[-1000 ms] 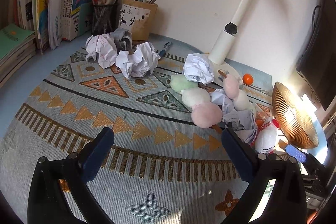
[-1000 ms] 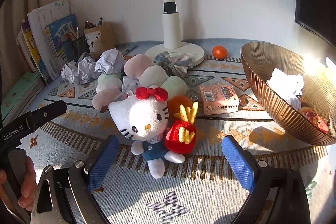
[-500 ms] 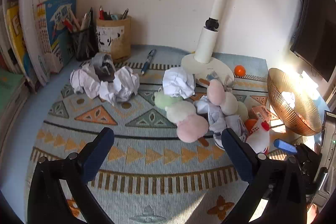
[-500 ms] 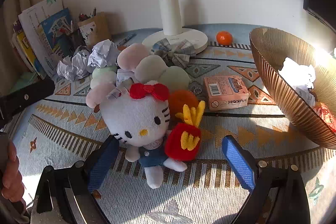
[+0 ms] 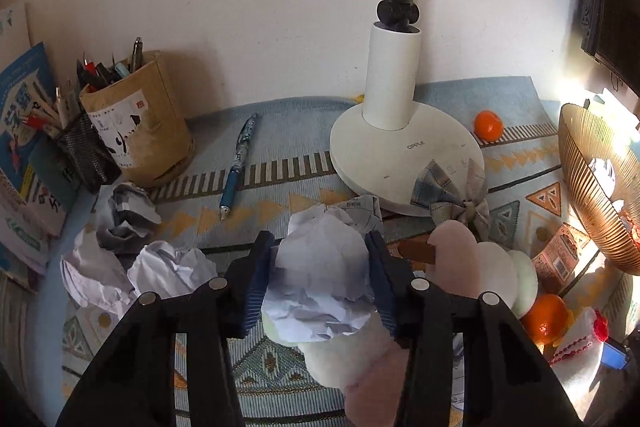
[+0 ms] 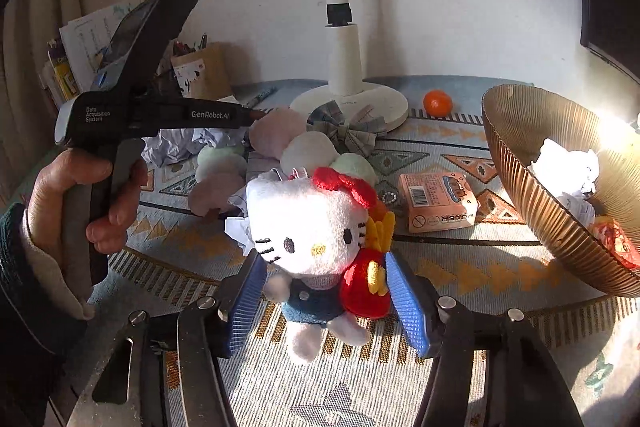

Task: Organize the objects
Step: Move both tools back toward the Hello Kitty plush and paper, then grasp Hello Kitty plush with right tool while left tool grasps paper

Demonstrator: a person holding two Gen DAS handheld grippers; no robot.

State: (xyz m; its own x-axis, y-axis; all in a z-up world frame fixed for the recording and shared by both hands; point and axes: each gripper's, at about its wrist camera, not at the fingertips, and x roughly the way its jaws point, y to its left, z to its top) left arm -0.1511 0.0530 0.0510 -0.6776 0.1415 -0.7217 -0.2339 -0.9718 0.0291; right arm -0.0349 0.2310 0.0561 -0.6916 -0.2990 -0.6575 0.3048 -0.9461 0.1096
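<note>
Rug (image 5: 280, 171): paper ball (image 5: 320, 283) (crumpled) between claw (image 5: 320, 281)

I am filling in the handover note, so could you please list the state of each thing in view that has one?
left gripper: jaws just closed, shut on crumpled paper ball
right gripper: jaws just closed, shut on Hello Kitty plush
gold bowl: upright, holding crumpled paper
pen holder: upright, full of pens
blue pen: lying flat on the mat
desk lamp: standing upright
snack packet: lying flat
</note>
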